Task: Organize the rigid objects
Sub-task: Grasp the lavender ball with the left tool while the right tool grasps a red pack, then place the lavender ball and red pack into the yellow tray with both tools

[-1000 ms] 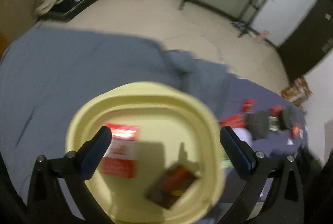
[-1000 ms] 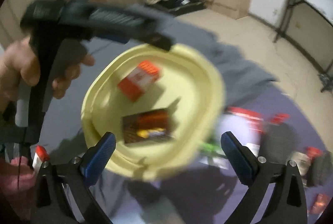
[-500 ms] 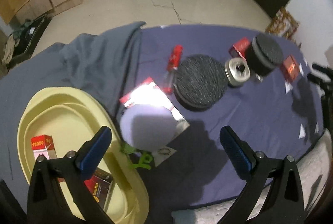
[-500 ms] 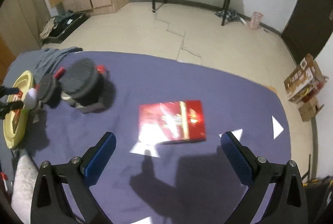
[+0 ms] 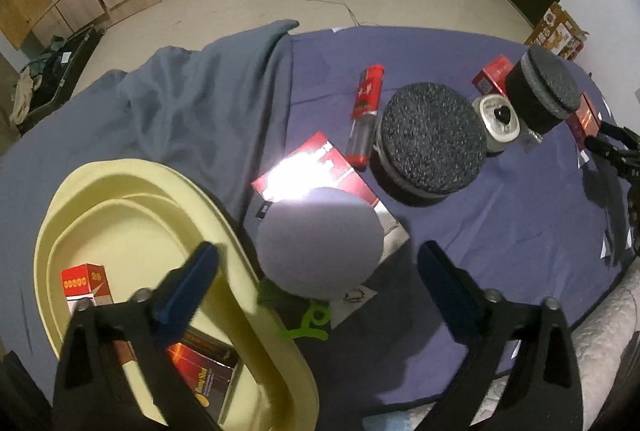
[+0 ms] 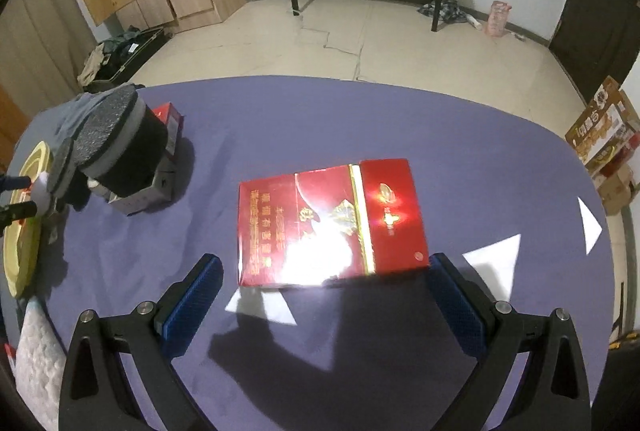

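Note:
In the left wrist view my left gripper hangs over a pale round dome-shaped object. Its jaws are closing, the dome lies between them, and the pads stand apart from it. The dome rests on a flat red box beside the yellow tray, which holds a small red box and a dark box. In the right wrist view my right gripper stands open just in front of a large flat red carton, with nothing between its fingers.
On the purple cloth lie a red tube, a black round disc, a silver tin, a black cylinder with small red boxes beside it, and a green clip. White paper scraps lie near the carton.
Both grippers swung away from above the yellow tray. The left now sits over the pale dome with narrower jaws; the right came over the large red carton and moved closer to it.

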`<move>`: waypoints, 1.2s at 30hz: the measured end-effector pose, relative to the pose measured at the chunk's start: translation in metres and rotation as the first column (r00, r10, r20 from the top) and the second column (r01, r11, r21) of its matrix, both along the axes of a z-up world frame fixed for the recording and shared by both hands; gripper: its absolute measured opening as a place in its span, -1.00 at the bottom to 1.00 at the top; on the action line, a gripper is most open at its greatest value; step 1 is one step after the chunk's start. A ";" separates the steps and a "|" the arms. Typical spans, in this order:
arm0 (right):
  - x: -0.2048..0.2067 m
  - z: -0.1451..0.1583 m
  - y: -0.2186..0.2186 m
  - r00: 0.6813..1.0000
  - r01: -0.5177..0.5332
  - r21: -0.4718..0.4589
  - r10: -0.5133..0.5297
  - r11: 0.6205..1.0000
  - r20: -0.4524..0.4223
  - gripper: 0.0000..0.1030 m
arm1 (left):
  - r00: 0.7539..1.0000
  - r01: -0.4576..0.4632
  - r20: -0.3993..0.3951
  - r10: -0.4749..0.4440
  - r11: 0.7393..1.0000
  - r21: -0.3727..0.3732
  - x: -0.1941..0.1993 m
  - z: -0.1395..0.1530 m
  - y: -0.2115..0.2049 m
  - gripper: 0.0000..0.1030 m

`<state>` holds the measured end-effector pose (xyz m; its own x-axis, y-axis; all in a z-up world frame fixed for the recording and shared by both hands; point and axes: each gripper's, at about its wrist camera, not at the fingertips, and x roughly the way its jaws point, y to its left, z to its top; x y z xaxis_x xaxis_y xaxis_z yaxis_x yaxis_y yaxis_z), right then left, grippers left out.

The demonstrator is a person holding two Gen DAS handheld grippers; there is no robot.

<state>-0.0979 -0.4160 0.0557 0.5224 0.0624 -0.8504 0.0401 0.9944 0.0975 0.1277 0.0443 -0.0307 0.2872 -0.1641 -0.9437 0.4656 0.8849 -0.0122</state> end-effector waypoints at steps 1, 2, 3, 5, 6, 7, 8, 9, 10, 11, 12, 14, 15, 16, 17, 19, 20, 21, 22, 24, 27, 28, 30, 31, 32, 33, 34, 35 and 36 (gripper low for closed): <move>0.002 -0.001 0.001 1.000 0.006 0.001 -0.006 1.000 0.011 0.99 | 1.000 0.007 -0.006 -0.006 1.000 0.003 0.000 -0.002 -0.001 0.66; 0.000 -0.004 -0.005 1.000 0.013 0.003 -0.013 1.000 0.016 0.99 | 1.000 0.011 0.007 -0.011 1.000 0.010 0.000 -0.002 -0.002 0.53; 0.000 -0.006 -0.005 1.000 0.019 0.006 -0.019 1.000 0.019 0.99 | 1.000 0.012 0.017 -0.012 1.000 0.013 0.000 -0.002 -0.003 0.43; 0.003 -0.011 -0.006 1.000 0.028 0.011 -0.029 1.000 0.013 0.99 | 1.000 0.016 0.003 -0.016 1.000 -0.004 0.001 -0.002 -0.004 0.23; 0.005 -0.013 -0.006 0.999 0.030 0.002 -0.031 1.000 0.011 0.99 | 1.000 0.015 -0.005 -0.015 1.000 -0.003 0.001 -0.002 -0.004 0.22; 0.006 -0.014 -0.005 0.999 0.030 -0.008 -0.030 1.000 0.014 0.99 | 1.000 0.018 -0.004 -0.018 1.000 0.000 0.000 -0.001 -0.005 0.19; 0.008 -0.013 -0.004 0.999 0.028 -0.011 -0.028 1.000 0.015 0.99 | 1.000 0.024 0.000 -0.024 1.000 -0.004 0.000 -0.001 -0.006 0.17; 0.010 -0.014 -0.004 0.999 0.029 -0.015 -0.029 0.999 0.019 0.97 | 1.000 0.027 0.002 -0.027 1.000 -0.004 -0.001 -0.001 -0.007 0.16; 0.012 -0.015 -0.005 0.999 0.034 -0.020 -0.034 0.999 0.020 0.95 | 1.000 0.027 0.005 -0.027 1.000 -0.001 -0.002 -0.001 -0.008 0.15; 0.014 -0.016 -0.004 0.999 0.039 -0.033 -0.038 0.999 0.015 0.82 | 1.000 0.026 0.007 -0.026 1.000 -0.003 -0.002 0.000 -0.009 0.14; 0.016 -0.016 -0.004 0.999 0.040 -0.050 -0.040 0.998 0.012 0.81 | 1.000 0.025 0.009 -0.025 1.000 -0.010 -0.003 0.001 -0.009 0.14; 0.020 -0.017 0.000 0.999 0.032 -0.065 -0.031 0.997 0.009 0.79 | 1.000 0.029 0.010 -0.029 0.999 -0.029 -0.006 0.007 -0.009 0.14; 0.021 -0.018 0.001 1.000 0.030 -0.071 -0.029 0.997 0.009 0.78 | 0.999 0.031 0.018 -0.030 0.999 -0.035 -0.008 0.012 -0.008 0.14; 0.021 -0.017 0.003 0.999 0.031 -0.072 -0.030 0.997 0.010 0.78 | 0.999 0.027 0.032 -0.026 0.999 -0.046 -0.011 0.019 -0.006 0.14; 0.018 -0.012 0.004 0.999 0.033 -0.059 -0.032 0.998 0.023 0.77 | 0.999 0.021 0.038 -0.019 0.998 -0.058 -0.012 0.026 -0.002 0.14; 0.005 0.010 0.010 0.996 0.015 -0.036 -0.012 0.999 0.086 0.77 | 0.998 -0.009 0.058 0.014 0.995 -0.096 -0.016 0.045 0.015 0.14; 0.001 0.019 0.015 0.994 -0.011 -0.031 0.014 0.999 0.111 0.77 | 0.997 -0.029 0.065 0.036 0.993 -0.118 -0.016 0.053 0.026 0.14; -0.005 0.033 0.025 0.989 -0.067 -0.016 0.068 0.998 0.133 0.77 | 0.996 -0.049 0.067 0.059 0.990 -0.130 -0.016 0.062 0.039 0.14; -0.008 0.049 0.042 0.979 -0.133 -0.018 0.135 0.991 0.151 0.77 | 0.993 -0.077 0.075 0.087 0.989 -0.130 -0.015 0.070 0.056 0.14; -0.009 0.072 0.071 0.959 -0.217 -0.049 0.223 0.975 0.178 0.77 | 0.985 -0.135 0.096 0.146 0.985 -0.110 -0.010 0.081 0.087 0.14; -0.007 0.109 0.134 0.904 -0.364 -0.040 0.363 0.931 0.227 0.77 | 0.952 -0.279 0.098 0.291 0.953 -0.117 -0.004 0.094 0.145 0.14; -0.007 0.121 0.164 0.874 -0.426 -0.026 0.419 0.904 0.244 0.77 | 0.934 -0.331 0.100 0.343 0.936 -0.120 -0.005 0.097 0.166 0.14; -0.004 0.131 0.210 0.834 -0.505 -0.020 0.494 0.863 0.246 0.77 | 0.909 -0.393 0.096 0.405 0.912 -0.118 -0.012 0.098 0.194 0.14; -0.001 0.132 0.240 0.808 -0.550 -0.030 0.542 0.834 0.231 0.77 | 0.902 -0.414 0.084 0.423 0.904 -0.106 -0.017 0.094 0.208 0.14; 0.001 0.130 0.259 0.789 -0.580 -0.044 0.574 0.814 0.218 0.77 | 0.901 -0.420 0.078 0.427 0.903 -0.093 -0.021 0.090 0.214 0.14; 0.004 0.125 0.289 0.760 -0.620 -0.066 0.620 0.782 0.197 0.77 | 0.900 -0.424 0.072 0.429 0.903 -0.075 -0.027 0.083 0.221 0.14; 0.008 0.116 0.316 0.736 -0.653 -0.079 0.656 0.753 0.168 0.77 | 0.901 -0.427 0.062 0.430 0.902 -0.058 -0.031 0.074 0.227 0.14; 0.012 0.108 0.336 0.718 -0.677 -0.082 0.681 0.732 0.146 0.77 | 0.900 -0.431 0.051 0.434 0.901 -0.052 -0.032 0.066 0.231 0.14; 0.016 0.099 0.354 0.701 -0.698 -0.084 0.703 0.711 0.124 0.77 | 0.899 -0.434 0.037 0.436 0.899 -0.055 -0.031 0.059 0.235 0.14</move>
<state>-0.0822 -0.0622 0.1544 0.4475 0.4346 -0.7815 -0.6804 0.7327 0.0179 0.0971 0.2795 0.0286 0.3839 -0.0540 -0.9218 0.0351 0.9984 -0.0438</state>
